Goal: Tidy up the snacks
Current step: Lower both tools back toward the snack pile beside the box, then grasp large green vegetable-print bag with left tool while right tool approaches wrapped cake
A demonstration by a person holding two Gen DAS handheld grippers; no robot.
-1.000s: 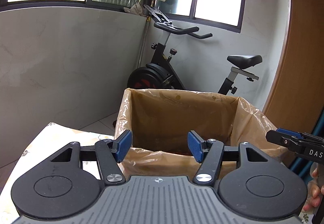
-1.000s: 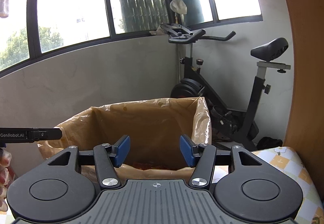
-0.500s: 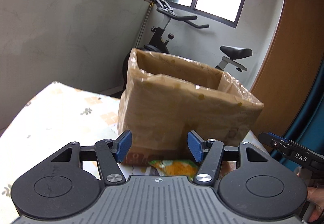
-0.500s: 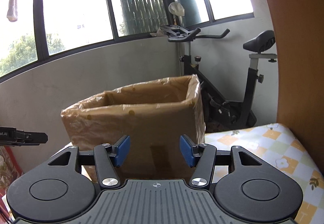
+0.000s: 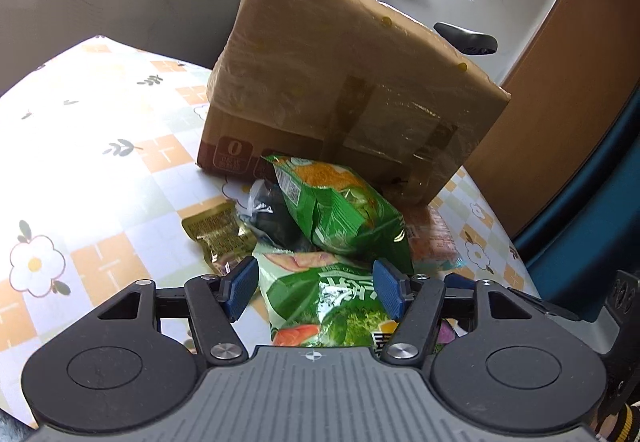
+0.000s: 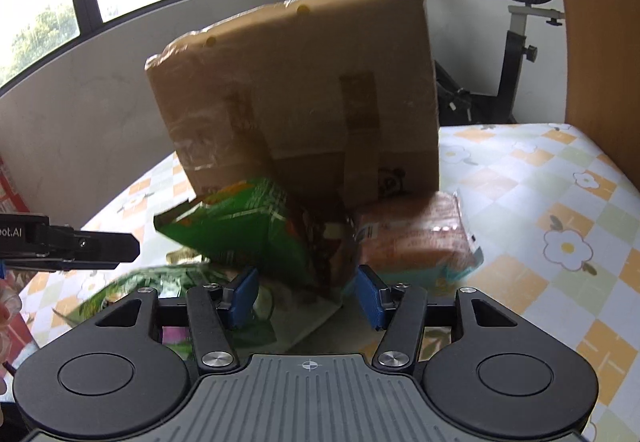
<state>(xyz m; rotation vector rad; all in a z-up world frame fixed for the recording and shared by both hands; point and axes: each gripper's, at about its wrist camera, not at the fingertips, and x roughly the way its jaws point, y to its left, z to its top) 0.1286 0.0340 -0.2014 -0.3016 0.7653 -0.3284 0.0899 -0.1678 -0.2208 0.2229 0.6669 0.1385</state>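
A cardboard box (image 5: 344, 90) wrapped in clear film stands on the floral tablecloth (image 5: 100, 170); it also shows in the right wrist view (image 6: 304, 102). A pile of snack packs lies in front of it: a green bag (image 5: 340, 210), a green salad-print pack (image 5: 324, 302), a dark pack (image 5: 272, 218), a gold sachet (image 5: 216, 234) and an orange-pink pack (image 6: 412, 238). My left gripper (image 5: 314, 292) is open and empty above the salad-print pack. My right gripper (image 6: 306, 300) is open and empty in front of the green bag (image 6: 248, 234).
An exercise bike (image 6: 516, 42) stands behind the table by the windowed wall. A wooden panel (image 6: 600, 22) rises on the right. A blue curtain (image 5: 592, 202) hangs right of the table. The left gripper's finger (image 6: 80, 246) shows at the right wrist view's left.
Both grippers have dropped from the box's rim height and pitched down toward the table. The snack pile in front of the box has come into view. Both jaws stay open.
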